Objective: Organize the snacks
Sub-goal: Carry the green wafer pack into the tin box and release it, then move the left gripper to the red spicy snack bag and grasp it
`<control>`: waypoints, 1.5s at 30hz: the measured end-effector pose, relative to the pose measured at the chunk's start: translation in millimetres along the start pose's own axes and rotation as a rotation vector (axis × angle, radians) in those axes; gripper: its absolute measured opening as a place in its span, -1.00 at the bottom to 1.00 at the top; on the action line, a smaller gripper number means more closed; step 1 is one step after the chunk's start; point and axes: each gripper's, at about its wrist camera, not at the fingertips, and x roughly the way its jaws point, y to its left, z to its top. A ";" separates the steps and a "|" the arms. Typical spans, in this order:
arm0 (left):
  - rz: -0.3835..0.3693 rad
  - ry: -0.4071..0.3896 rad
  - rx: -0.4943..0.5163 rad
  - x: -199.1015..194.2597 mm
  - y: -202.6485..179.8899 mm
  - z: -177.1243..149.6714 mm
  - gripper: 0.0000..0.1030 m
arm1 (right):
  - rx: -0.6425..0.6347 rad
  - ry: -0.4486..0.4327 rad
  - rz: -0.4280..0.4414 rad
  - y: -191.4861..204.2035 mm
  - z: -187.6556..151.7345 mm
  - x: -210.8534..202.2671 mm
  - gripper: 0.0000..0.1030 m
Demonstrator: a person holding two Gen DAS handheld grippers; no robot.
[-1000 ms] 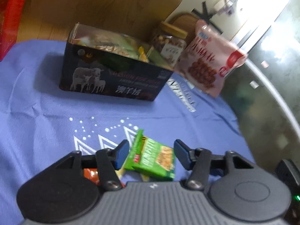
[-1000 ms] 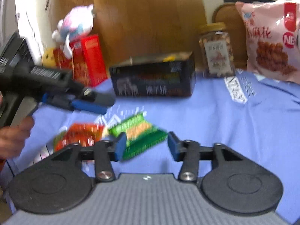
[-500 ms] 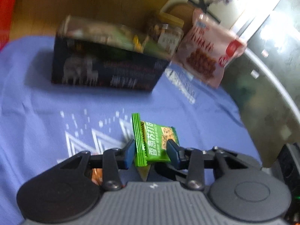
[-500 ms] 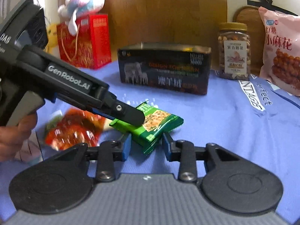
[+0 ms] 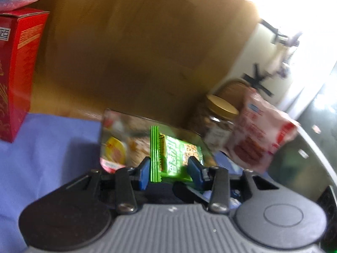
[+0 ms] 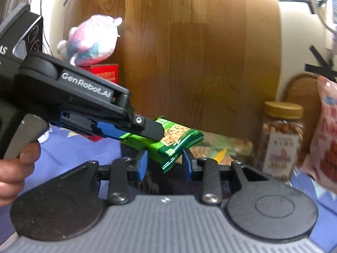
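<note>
Currently: transfer of one snack, mid-air. Notes run left to right.

Far left edge of the tabletop [image 5: 52,147] (blue cloth over it): red carton [image 5: 16,73], plush toy [image 6: 92,40] sitting on top. Not involved, low risk.

Centre, toward the far edge: dark open-topped box [image 5: 114,147], already holding several wrappers. Judged to be the destination.

The left claw [image 5: 169,170] is clamped on the green snack packet [image 5: 179,156], pads pressing its two sides, with the crimped end standing upright by the left pad. The packet is off the tabletop, raised in front of the box opening. Whether it is over the opening or short of the near wall cannot be told from the blurred left wrist view.

The right claw [image 6: 164,164] has its pads apart. The packet's lower corner hangs between them, and a gap shows on the left side, so it does not appear to be gripping anything.

Right of the box: gold-lidded jar [image 5: 219,122], then a pink snack bag [image 5: 263,135] leaning beside it.

Risks, as judged:
- Glossy film and a side-on pinch: the packet could pivot or slide out if the swing is quick.
- Early release would drop it on the cloth against the near wall of the box.
- The box looks well filled, so the packet may ride on top and slip off.
- The two claws are very close, and closing the right one now could tug the packet or knock the left.
- Drifting right could tip the jar or the leaning bag.
</note>
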 end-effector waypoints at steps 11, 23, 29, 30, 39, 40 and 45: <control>0.119 -0.038 0.066 2.7 6.6 -15.3 -0.07 | 0.095 0.007 -0.027 -15.0 -11.3 -6.2 -0.11; 0.048 0.153 0.055 -67.7 26.4 -110.7 0.09 | 0.351 0.215 0.328 11.4 -95.6 -89.1 0.06; 0.045 0.218 0.019 -67.7 31.3 -133.4 -0.03 | 0.051 0.234 0.294 63.7 -100.3 -100.8 0.22; 0.027 0.225 0.001 -68.4 30.9 -134.8 -0.10 | 0.015 0.239 0.252 66.6 -101.4 -99.1 0.20; -0.043 0.271 0.001 -66.6 -0.8 -156.2 -0.06 | 0.226 0.173 0.044 3.0 -110.0 -118.0 0.19; -0.052 0.279 0.009 -64.8 -5.2 -157.1 -0.03 | 0.242 0.166 0.039 0.1 -111.7 -122.9 0.19; -0.053 0.269 0.057 -64.4 -17.3 -152.9 0.14 | 0.325 0.175 0.080 -7.7 -123.1 -138.1 0.19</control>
